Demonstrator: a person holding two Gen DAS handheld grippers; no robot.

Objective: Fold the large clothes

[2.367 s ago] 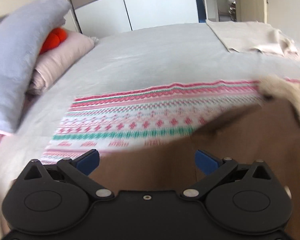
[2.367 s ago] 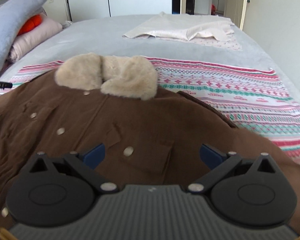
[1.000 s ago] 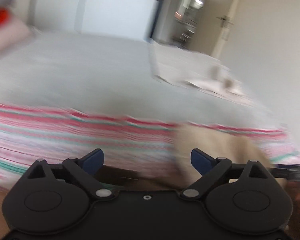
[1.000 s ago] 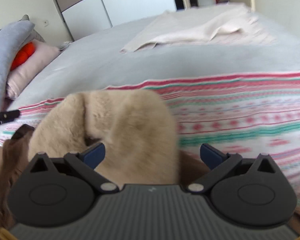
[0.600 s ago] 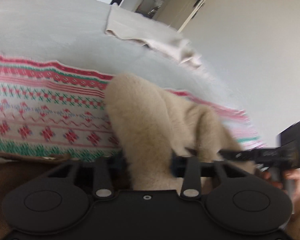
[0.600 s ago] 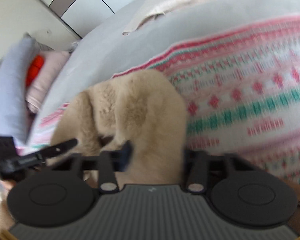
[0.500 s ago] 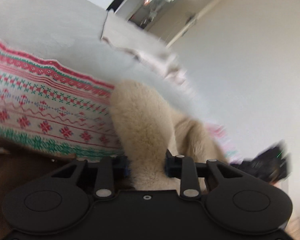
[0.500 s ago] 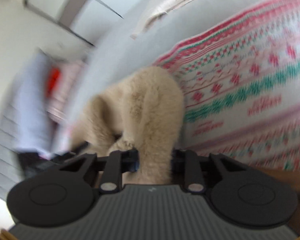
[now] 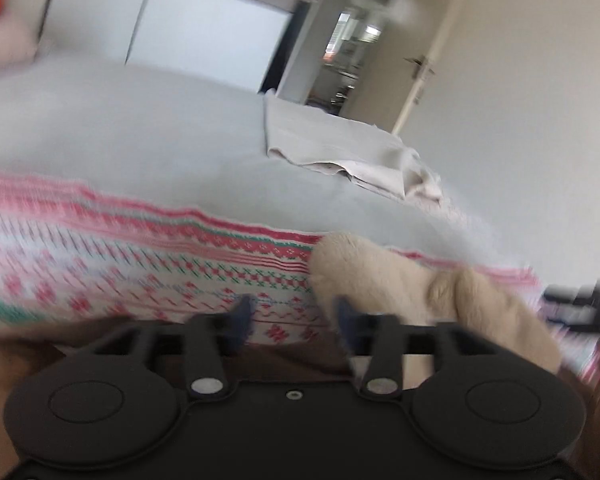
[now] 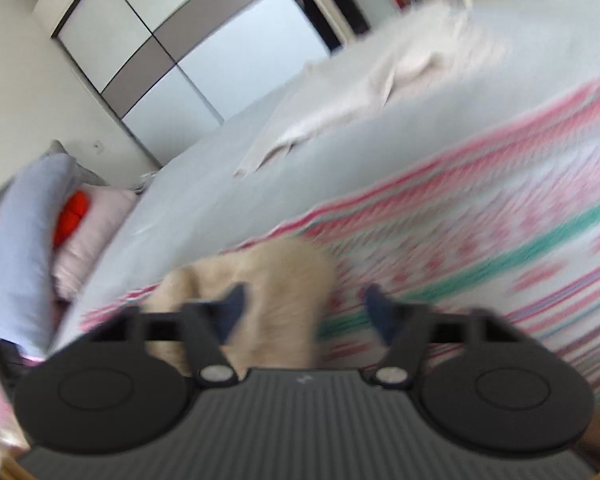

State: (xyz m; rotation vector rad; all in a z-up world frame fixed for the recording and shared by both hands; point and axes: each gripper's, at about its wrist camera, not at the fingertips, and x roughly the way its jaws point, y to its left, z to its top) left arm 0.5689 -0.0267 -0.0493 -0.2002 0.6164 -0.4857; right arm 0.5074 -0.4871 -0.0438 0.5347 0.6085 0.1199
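Note:
A brown coat (image 9: 100, 332) with a beige fur collar (image 9: 420, 292) lies on a red, green and white patterned blanket (image 9: 140, 272) on the bed. My left gripper (image 9: 292, 316) is open, just left of the collar's left end, with nothing between its blue pads. My right gripper (image 10: 304, 304) is open; the collar (image 10: 276, 292) lies between and just ahead of its fingers, toward the left one. Both views are blurred. The other gripper shows dark at the right edge of the left wrist view (image 9: 580, 304).
A folded beige cloth (image 9: 340, 148) lies farther back on the grey bedspread (image 9: 120, 132). Pillows and an orange object (image 10: 72, 216) are piled at the bed's left. A wardrobe (image 10: 172, 52) and an open door stand behind.
Half a second ago both grippers were shut on the fur collar. Both have now opened and let it go, and the collar has dropped lower on the blanket.

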